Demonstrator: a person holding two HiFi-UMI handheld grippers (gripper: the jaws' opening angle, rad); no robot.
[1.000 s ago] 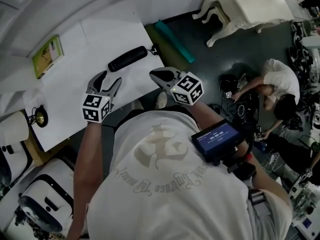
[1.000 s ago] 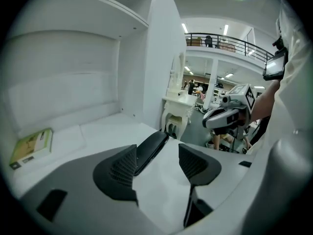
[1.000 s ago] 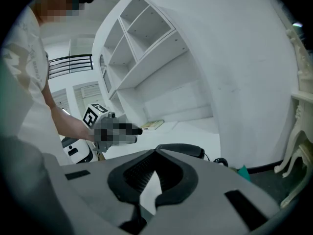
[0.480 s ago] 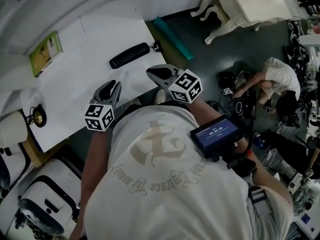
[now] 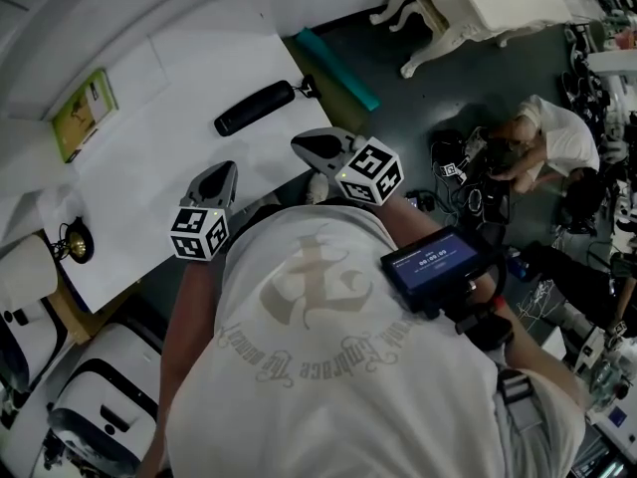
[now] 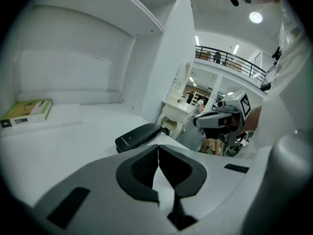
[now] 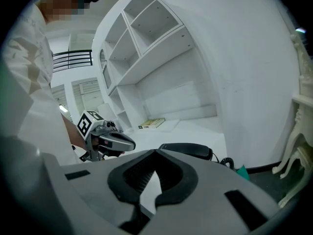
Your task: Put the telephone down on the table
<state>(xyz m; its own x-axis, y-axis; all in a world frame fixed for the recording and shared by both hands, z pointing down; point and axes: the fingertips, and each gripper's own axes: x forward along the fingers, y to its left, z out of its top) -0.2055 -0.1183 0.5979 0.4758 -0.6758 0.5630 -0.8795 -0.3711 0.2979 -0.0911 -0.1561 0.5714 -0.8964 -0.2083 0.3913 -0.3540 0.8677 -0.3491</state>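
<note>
Your black oblong plastic telephone handset (image 5: 255, 108) lies flat on the white table (image 5: 149, 167), seemingly already set down. That is why your left gripper (image 5: 221, 172), its jaws just closed on nothing, and your right gripper (image 5: 311, 145), also clenched empty, hover apart from it.

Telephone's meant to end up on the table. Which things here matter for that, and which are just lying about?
For the job:
telephone, already lying on the table
left gripper, jaws just closed, empty
right gripper, shut, empty

Lying about:
green book
small brass-coloured object
teal strip on the floor
white chair
</note>
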